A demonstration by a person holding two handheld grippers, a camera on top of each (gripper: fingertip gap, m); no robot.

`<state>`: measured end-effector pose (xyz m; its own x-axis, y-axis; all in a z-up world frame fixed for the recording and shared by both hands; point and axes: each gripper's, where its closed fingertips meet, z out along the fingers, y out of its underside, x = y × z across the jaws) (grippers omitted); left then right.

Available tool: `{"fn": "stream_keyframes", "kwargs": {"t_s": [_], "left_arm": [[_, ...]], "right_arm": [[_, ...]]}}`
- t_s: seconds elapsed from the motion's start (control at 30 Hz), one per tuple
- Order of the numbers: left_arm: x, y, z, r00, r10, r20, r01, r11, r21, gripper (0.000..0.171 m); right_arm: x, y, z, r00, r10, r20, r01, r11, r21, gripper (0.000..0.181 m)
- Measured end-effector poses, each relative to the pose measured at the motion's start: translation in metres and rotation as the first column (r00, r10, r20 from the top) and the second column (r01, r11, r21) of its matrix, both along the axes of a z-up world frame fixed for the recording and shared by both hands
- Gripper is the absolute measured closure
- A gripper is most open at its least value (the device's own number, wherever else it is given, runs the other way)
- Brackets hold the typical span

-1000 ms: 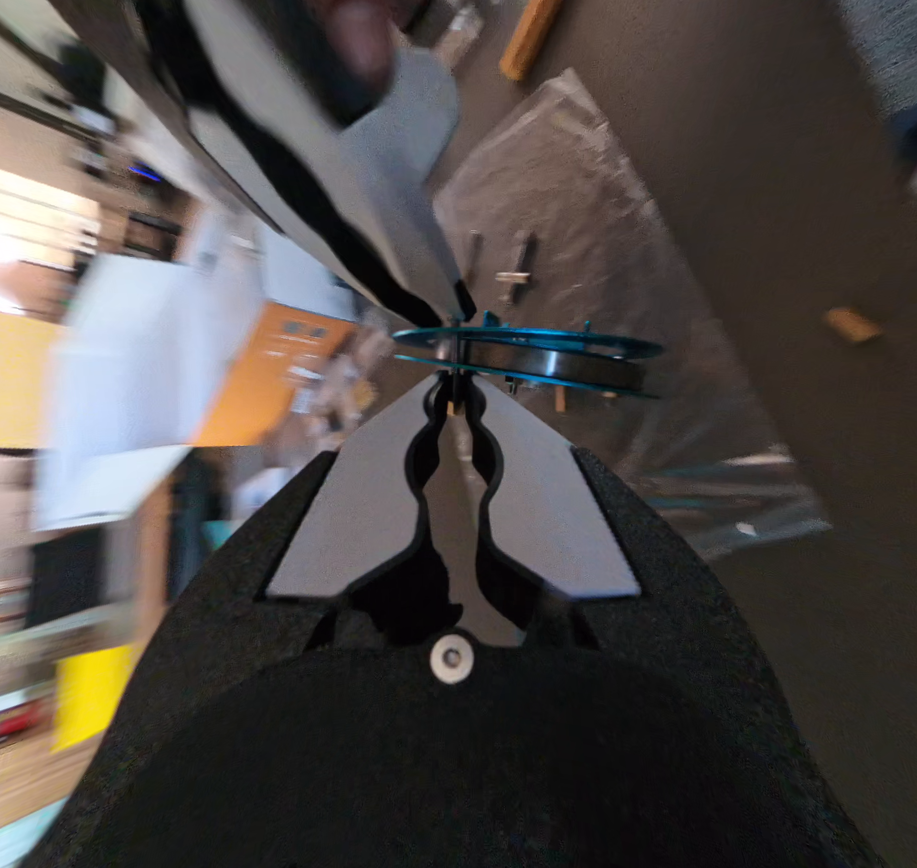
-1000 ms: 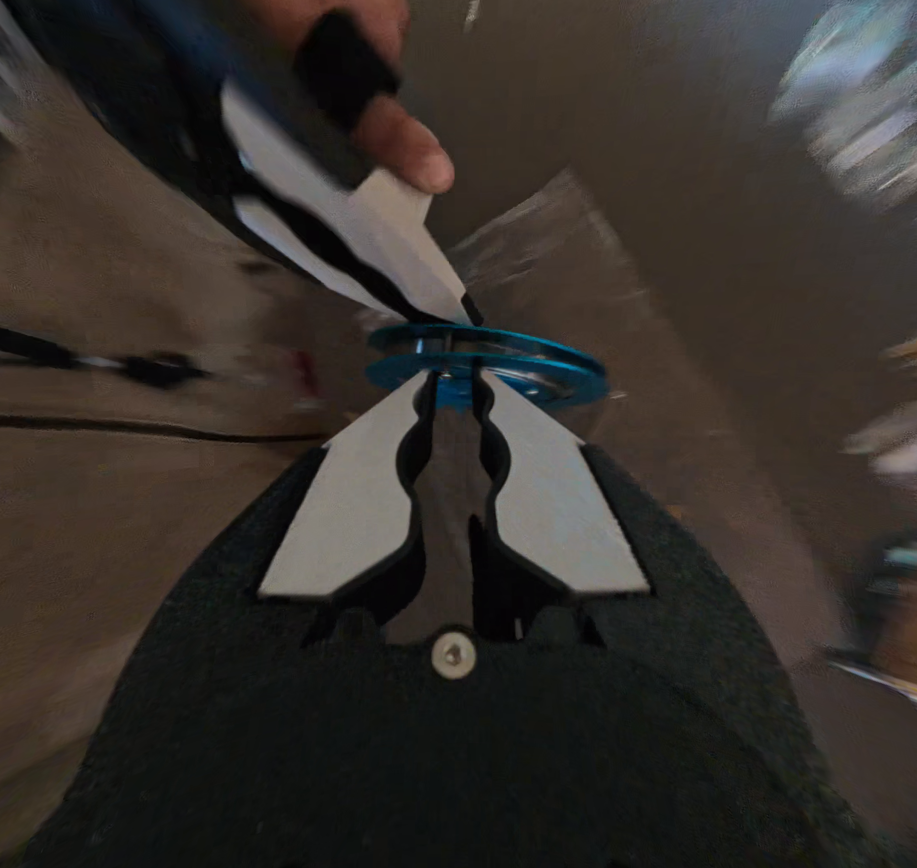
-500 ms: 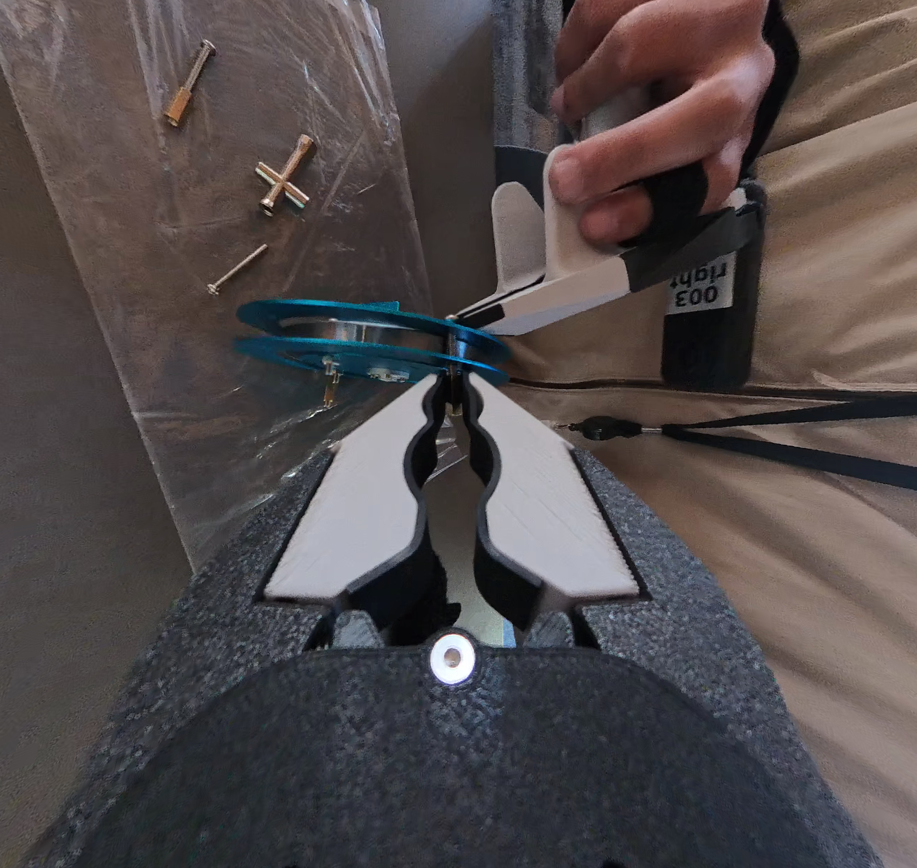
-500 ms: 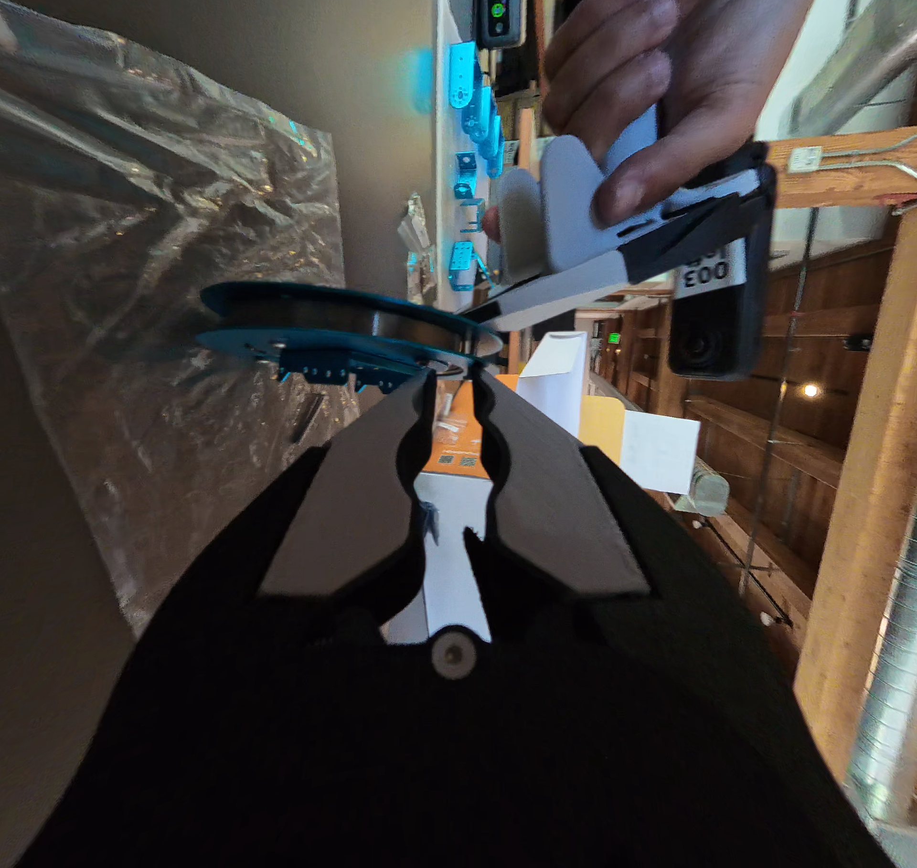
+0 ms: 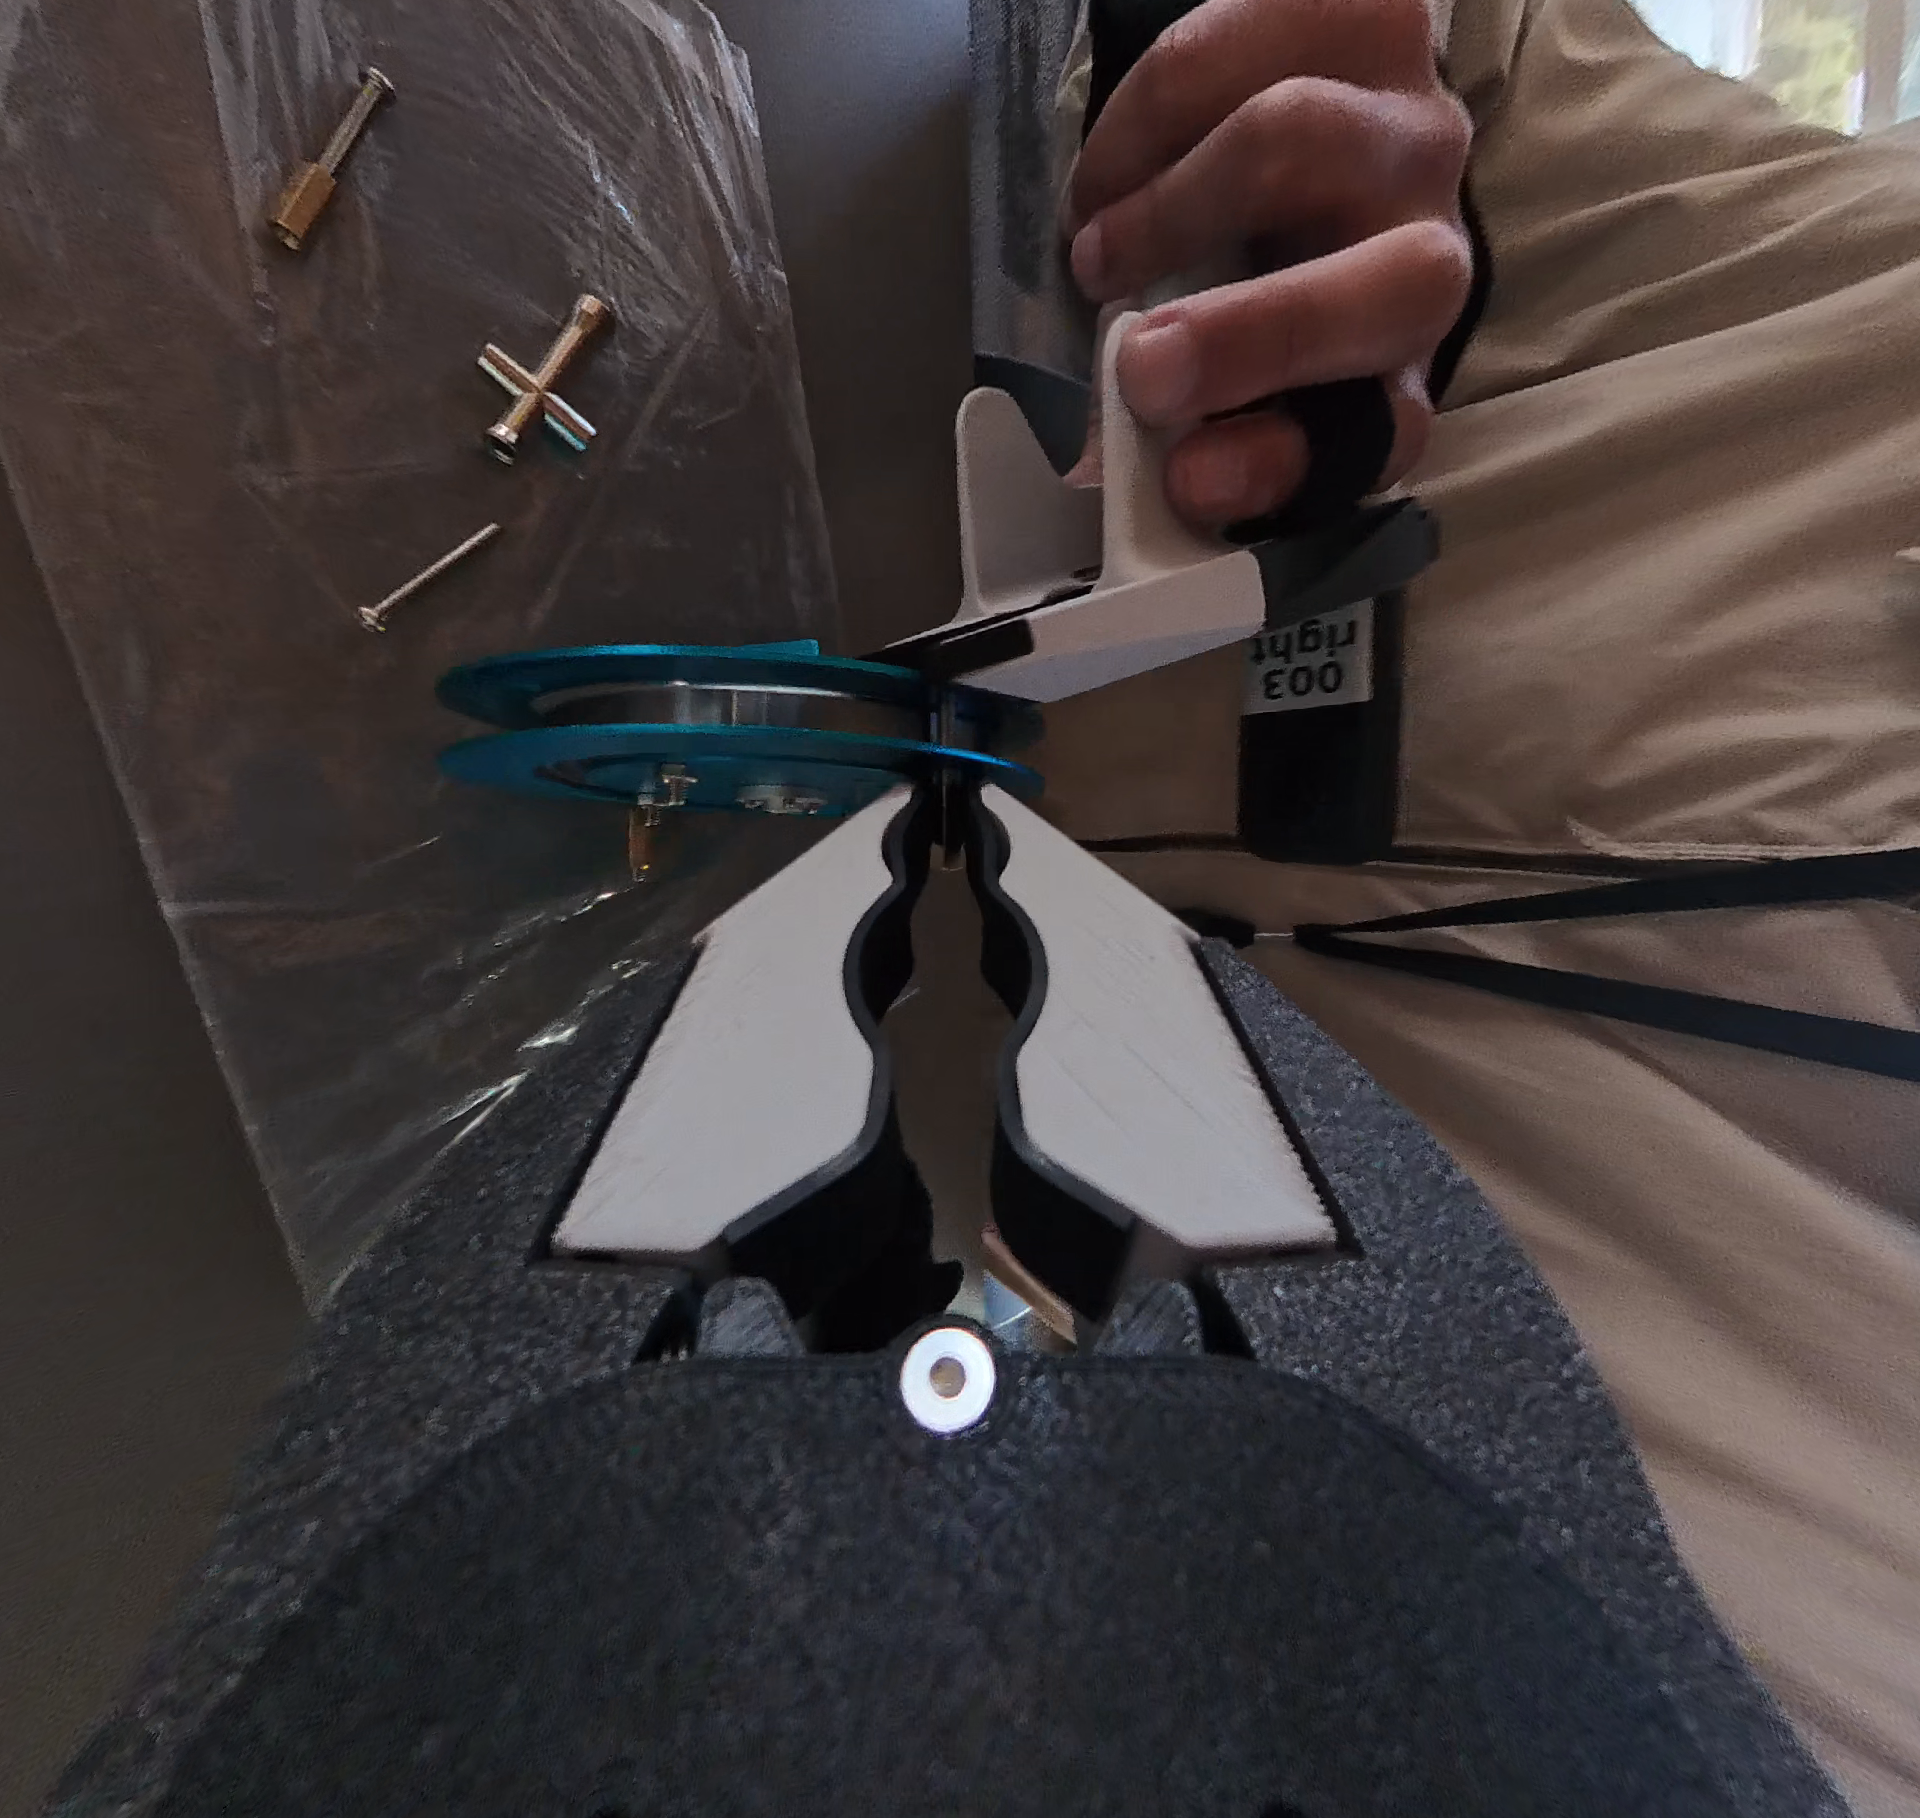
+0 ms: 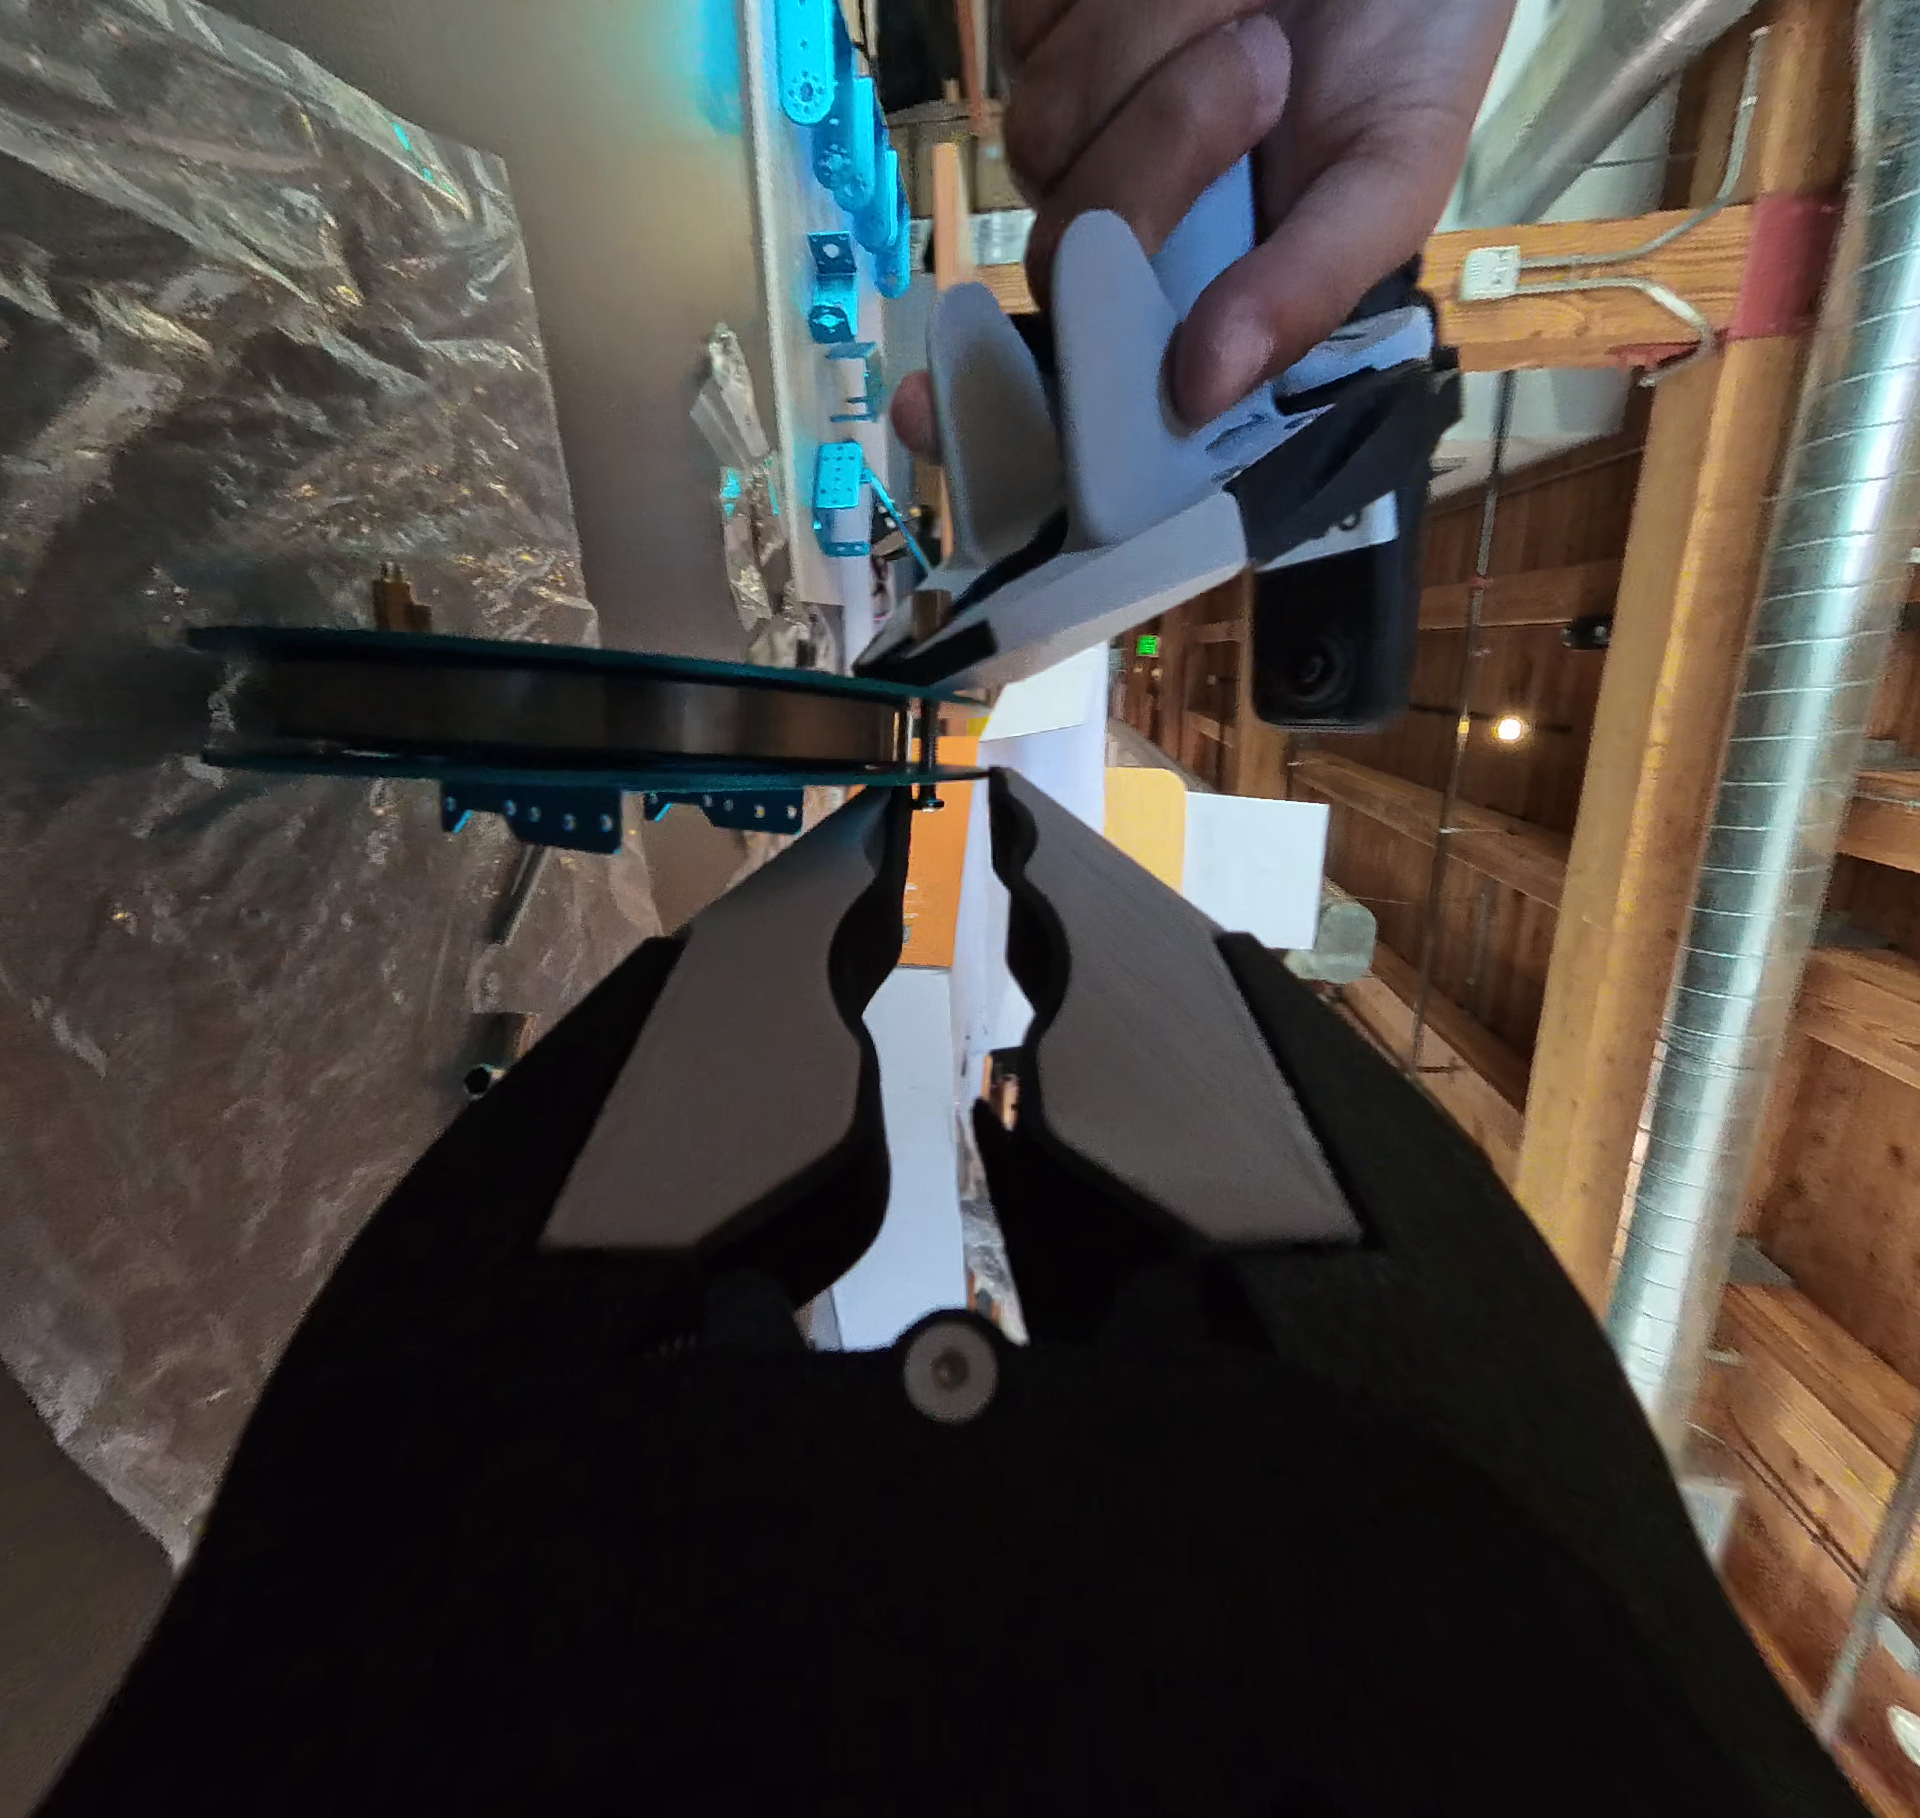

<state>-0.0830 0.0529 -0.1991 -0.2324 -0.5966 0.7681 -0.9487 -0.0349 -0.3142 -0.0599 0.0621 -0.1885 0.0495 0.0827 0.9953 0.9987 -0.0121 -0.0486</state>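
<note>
Two grippers meet at one blue two-disc wheel — left gripper pinches its edge pin, right gripper slightly parted; three loose bolts on one plastic sheet

- Left wrist view: the disc assembly sits just beyond the left gripper, with the right gripper at its far edge.
- Behind the assembly lies a plastic sheet; on it rest a bolt, a cross-shaped tool and a screw, apart from each other.
- Right wrist view: the assembly extends left of the right gripper.
</note>
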Motion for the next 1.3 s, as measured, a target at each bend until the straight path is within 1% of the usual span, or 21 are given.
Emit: {"fn": "stream_keyframes", "kwargs": {"t_s": [0.1, 0.17, 0.2, 0.23, 0.27, 0.37, 0.43, 0.5, 0.6, 0.67, 0.8, 0.87, 0.9, 0.93, 1.0, 1.03, 1.1, 1.17, 1.23, 1.27, 1.3], "left_arm": [[0.0, -0.002, 0.0, 1.0, 0.018, -0.007, -0.018, 0.998, -0.061, 0.167], [0.0, -0.002, 0.001, 1.0, 0.02, 0.004, -0.02, 0.997, -0.072, 0.166], [0.001, -0.002, 0.001, 1.0, 0.025, 0.009, -0.024, 0.997, -0.075, 0.166], [0.001, -0.001, 0.001, 1.0, 0.03, 0.01, -0.029, 0.996, -0.085, 0.166], [0.001, -0.002, 0.001, 1.0, 0.031, 0.008, -0.03, 0.995, -0.099, 0.166], [0.001, -0.001, 0.0, 0.999, 0.028, 0.02, -0.026, 0.995, -0.1, 0.166], [0.001, -0.001, 0.0, 0.999, 0.012, 0.042, -0.009, 0.997, -0.077, 0.167], [0.0, 0.003, -0.001, 0.997, -0.002, 0.082, 0.004, 1.0, -0.024, 0.165], [-0.004, 0.01, -0.002, 0.99, -0.031, 0.139, 0.021, 0.997, 0.073, 0.163], [-0.003, 0.008, 0.0, 0.985, -0.033, 0.171, 0.017, 0.996, 0.091, 0.164], [-0.006, 0.002, 0.0, 0.983, -0.07, 0.168, 0.053, 0.993, 0.101, 0.166], [-0.004, 0.003, -0.001, 0.972, -0.101, 0.212, 0.062, 0.981, 0.182, 0.166], [-0.003, 0.004, -0.001, 0.961, -0.13, 0.243, 0.069, 0.968, 0.243, 0.167], [-0.003, 0.003, -0.002, 0.943, -0.179, 0.279, 0.086, 0.945, 0.316, 0.167], [-0.002, 0.001, -0.004, 0.886, -0.305, 0.349, 0.104, 0.865, 0.491, 0.167], [-0.001, 0.001, -0.005, 0.859, -0.359, 0.365, 0.094, 0.812, 0.576, 0.167], [0.002, 0.001, -0.006, 0.8, -0.463, 0.381, 0.045, 0.681, 0.731, 0.167], [0.004, 0.0, -0.007, 0.746, -0.545, 0.382, -0.022, 0.553, 0.833, 0.167], [0.007, -0.001, -0.007, 0.684, -0.625, 0.376, -0.127, 0.405, 0.905, 0.167], [0.009, -0.001, -0.007, 0.648, -0.671, 0.36, -0.189, 0.315, 0.93, 0.167], [0.011, 0.0, -0.006, 0.619, -0.712, 0.331, -0.26, 0.212, 0.942, 0.168]], "right_arm": [[0.001, -0.002, 0.0, 1.0, -0.001, -0.031, 0.001, 1.0, 0.025, 0.168], [0.001, -0.003, 0.0, 0.993, -0.001, -0.119, 0.003, 1.0, 0.017, 0.168], [0.002, -0.004, 0.0, 0.99, -0.005, -0.138, 0.008, 1.0, 0.023, 0.169], [0.002, -0.005, 0.0, 0.989, -0.008, -0.144, 0.013, 0.999, 0.032, 0.169], [0.0, -0.006, -0.002, 0.99, -0.009, -0.143, 0.013, 0.999, 0.029, 0.175], [0.001, -0.005, -0.003, 0.985, -0.024, -0.171, 0.028, 0.999, 0.022, 0.177], [0.001, -0.005, -0.004, 0.975, -0.031, -0.221, 0.026, 0.999, -0.028, 0.177], [0.0, -0.006, -0.004, 0.982, -0.017, -0.19, 0.01, 0.999, -0.042, 0.177], [-0.002, -0.008, -0.003, 0.99, -0.009, -0.141, 0.007, 1.0, -0.02, 0.177], [-0.004, -0.009, -0.003, 0.991, 0.003, -0.137, -0.006, 1.0, -0.021, 0.177], [-0.004, -0.005, -0.002, 0.998, 0.018, -0.063, -0.018, 1.0, 0.002, 0.177], [-0.003, -0.005, -0.002, 0.999, 0.03, -0.033, -0.03, 1.0, -0.004, 0.177], [-0.002, -0.005, -0.003, 0.998, 0.029, -0.053, -0.031, 0.999, -0.029, 0.177], [-0.002, -0.006, -0.003, 0.994, 0.032, -0.105, -0.04, 0.996, -0.077, 0.177], [-0.003, -0.009, -0.005, 0.963, 0.015, -0.269, -0.078, 0.971, -0.225, 0.178], [-0.003, -0.011, -0.007, 0.938, -0.011, -0.346, -0.103, 0.946, -0.308, 0.178], [-0.002, -0.014, -0.01, 0.879, -0.081, -0.469, -0.154, 0.884, -0.442, 0.178], [-0.002, -0.018, -0.012, 0.82, -0.168, -0.547, -0.211, 0.8, -0.562, 0.178], [-0.002, -0.023, -0.014, 0.752, -0.271, -0.601, -0.28, 0.695, -0.663, 0.178], [-0.002, -0.025, -0.015, 0.706, -0.338, -0.623, -0.327, 0.624, -0.709, 0.178], [-0.002, -0.027, -0.016, 0.656, -0.411, -0.633, -0.376, 0.549, -0.746, 0.178]]}}
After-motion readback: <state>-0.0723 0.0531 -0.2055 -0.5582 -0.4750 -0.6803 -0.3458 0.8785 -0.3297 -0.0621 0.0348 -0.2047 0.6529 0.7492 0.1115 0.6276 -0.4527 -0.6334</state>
